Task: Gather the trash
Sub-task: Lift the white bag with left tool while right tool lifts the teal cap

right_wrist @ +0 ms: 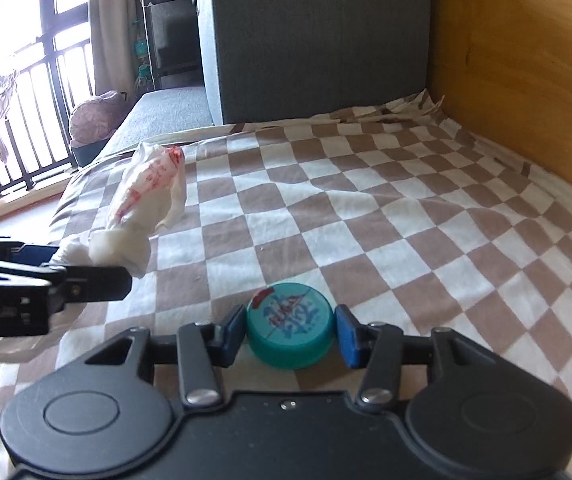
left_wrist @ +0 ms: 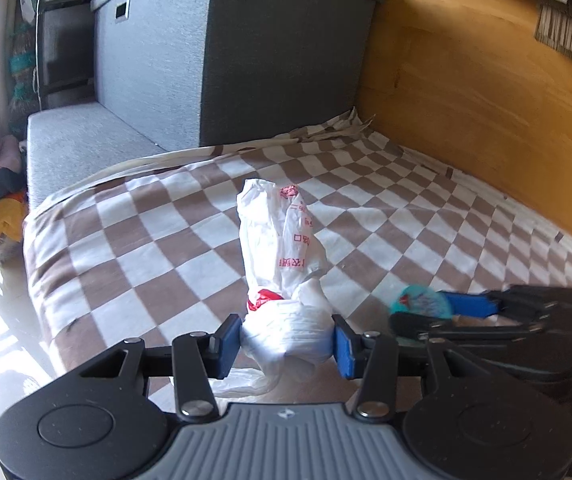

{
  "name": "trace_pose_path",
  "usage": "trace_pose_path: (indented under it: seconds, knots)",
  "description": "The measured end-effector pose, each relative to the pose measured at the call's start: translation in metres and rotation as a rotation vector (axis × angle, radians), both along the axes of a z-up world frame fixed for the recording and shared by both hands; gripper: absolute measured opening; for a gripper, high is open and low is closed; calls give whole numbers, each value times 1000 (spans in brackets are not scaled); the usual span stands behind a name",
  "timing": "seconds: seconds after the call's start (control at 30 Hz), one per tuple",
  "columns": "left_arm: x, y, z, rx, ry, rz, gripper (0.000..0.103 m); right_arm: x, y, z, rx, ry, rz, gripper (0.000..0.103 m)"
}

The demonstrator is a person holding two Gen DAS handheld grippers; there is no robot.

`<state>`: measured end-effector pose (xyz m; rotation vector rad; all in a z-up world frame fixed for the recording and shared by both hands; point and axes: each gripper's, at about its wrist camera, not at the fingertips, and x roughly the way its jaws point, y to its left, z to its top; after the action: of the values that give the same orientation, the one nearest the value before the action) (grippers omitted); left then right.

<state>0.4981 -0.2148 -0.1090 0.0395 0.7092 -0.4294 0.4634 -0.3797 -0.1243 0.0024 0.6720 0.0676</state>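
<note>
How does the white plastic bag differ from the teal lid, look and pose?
The white plastic bag is soft, crumpled and elongated with red print; the teal lid is a rigid, flat round disc with a printed top. The bag sticks up above the checkered sheet from the left claw; the lid sits low and tilted in the right claw. Shared: each sits between blue pads.
</note>
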Motion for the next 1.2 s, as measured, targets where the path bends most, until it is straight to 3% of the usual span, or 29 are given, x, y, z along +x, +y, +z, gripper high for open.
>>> trace_pose_path:
  seconds: [0.57,0.87,1.2]
  knots:
    - [-44,30,11,19,-50,60,48,-64,10,38,-31,-62,-12,49]
    - [-93,42,29,39,-76,72,48,-111,13,57,-34,-98,-21,49]
    - [-153,57,38,21,-51,91,48,-170,16,75,-37,-94,-12,49]
